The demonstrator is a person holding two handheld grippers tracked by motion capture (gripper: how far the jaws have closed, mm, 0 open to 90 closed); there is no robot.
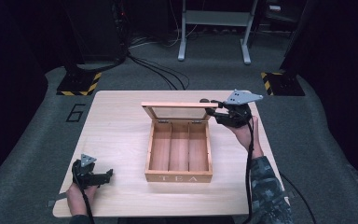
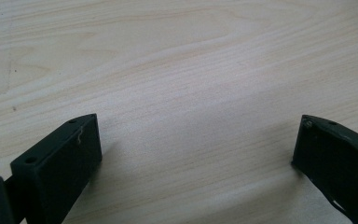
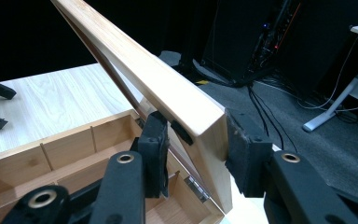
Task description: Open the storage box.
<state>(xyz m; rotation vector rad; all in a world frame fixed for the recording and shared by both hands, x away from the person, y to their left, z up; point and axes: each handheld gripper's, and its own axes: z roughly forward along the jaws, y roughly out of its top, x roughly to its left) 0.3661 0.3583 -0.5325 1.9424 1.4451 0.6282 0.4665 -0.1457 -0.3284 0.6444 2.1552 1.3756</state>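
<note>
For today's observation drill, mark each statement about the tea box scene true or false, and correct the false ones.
1. The box has four compartments. False: three.
2. The lid stands open. True.
3. The right gripper has its jaws on either side of the lid's edge. True.
4. The left gripper holds a tea bag. False: its jaws are apart with nothing between them, over bare table.
5. The box's front reads COFFEE. False: it reads TEA.
</note>
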